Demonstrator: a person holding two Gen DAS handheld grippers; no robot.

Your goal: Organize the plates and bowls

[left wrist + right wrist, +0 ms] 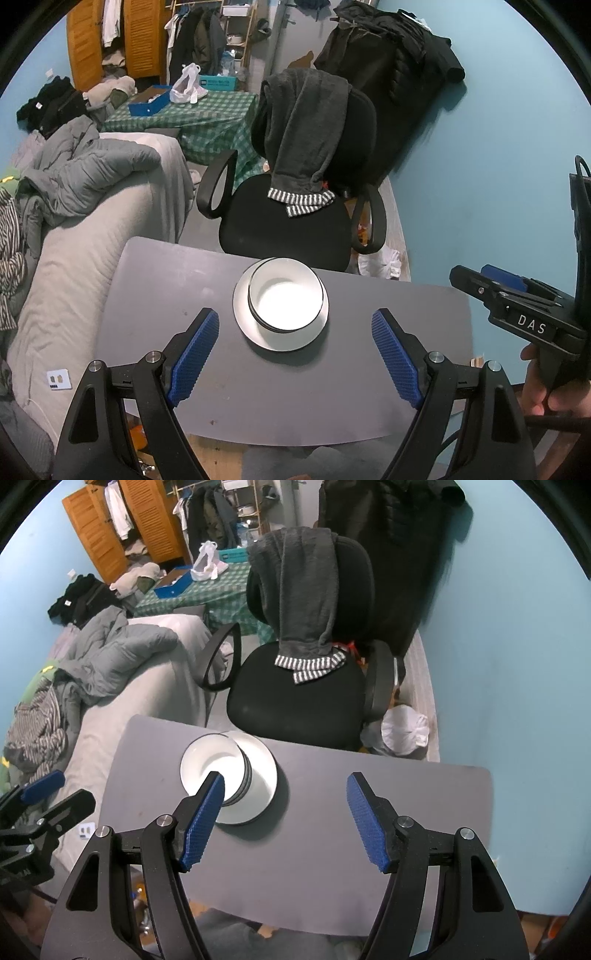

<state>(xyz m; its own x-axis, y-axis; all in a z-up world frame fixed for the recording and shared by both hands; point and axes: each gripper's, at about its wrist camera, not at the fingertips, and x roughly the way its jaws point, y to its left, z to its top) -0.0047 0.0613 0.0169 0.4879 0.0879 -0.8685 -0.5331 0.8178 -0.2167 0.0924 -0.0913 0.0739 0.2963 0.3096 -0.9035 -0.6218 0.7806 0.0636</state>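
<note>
Your left gripper (295,354) hovers over the grey table (155,295), jaws spread wide and holding nothing. The stacked white bowls (288,295) on the white plate (271,338) sit just ahead, centred between its jaws. Your right gripper (286,818) is also spread and empty, with the stack beyond its left jaw. Its body reads "DAS" in the left wrist view.

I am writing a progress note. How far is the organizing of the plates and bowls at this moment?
It looks nearly or fully done: the bowls sit nested on the white plate, one stack on the grey table. Nothing is in hand: the left gripper and right gripper are both open and empty. No other dishes show on the table.
</note>
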